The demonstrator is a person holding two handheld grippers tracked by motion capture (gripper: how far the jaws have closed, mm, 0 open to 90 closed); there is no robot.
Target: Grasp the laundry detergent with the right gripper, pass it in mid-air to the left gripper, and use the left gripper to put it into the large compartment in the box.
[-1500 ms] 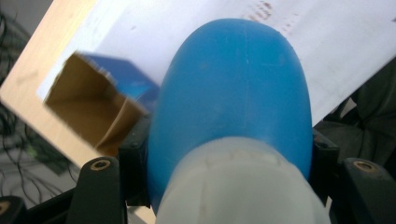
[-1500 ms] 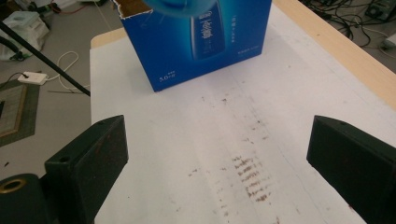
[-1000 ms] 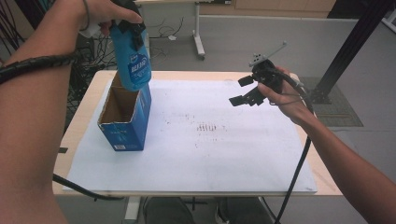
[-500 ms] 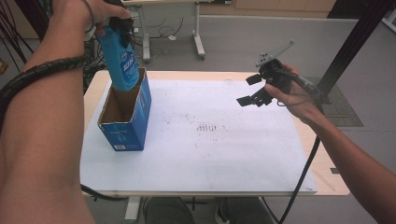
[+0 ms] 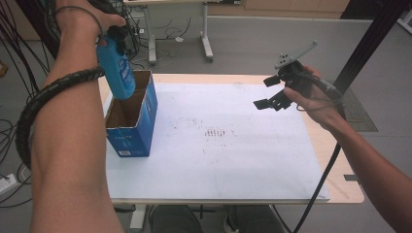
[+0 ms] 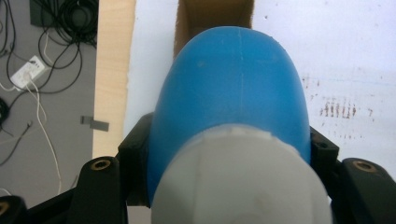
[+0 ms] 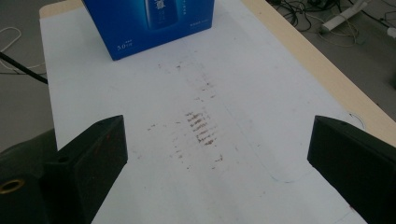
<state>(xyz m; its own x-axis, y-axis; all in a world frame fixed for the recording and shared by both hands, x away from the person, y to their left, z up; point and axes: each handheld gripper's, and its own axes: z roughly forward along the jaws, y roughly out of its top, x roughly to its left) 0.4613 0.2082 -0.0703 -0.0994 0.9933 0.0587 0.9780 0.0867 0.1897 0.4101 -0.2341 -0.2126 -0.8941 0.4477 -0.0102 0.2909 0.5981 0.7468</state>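
Your left gripper (image 5: 115, 36) is clamped on the blue bottle (image 5: 116, 70) near its pale cap end, the jaws pressing both sides as the left gripper view shows. The bottle hangs below the grip with its long axis close to upright, tipped a little, base pointing down. It hovers over the open top of the blue box (image 5: 132, 116), which stands at the left edge of the table (image 5: 335, 160). The bottle's base seems to sit just above the box's far left rim rather than dead centre over the opening, though the high view is too steep to be sure. So the move turns on lining the bottle's axis with the box's opening, straight below. Your right gripper (image 5: 272, 92) is held well apart over the right side, jaws wide and empty.
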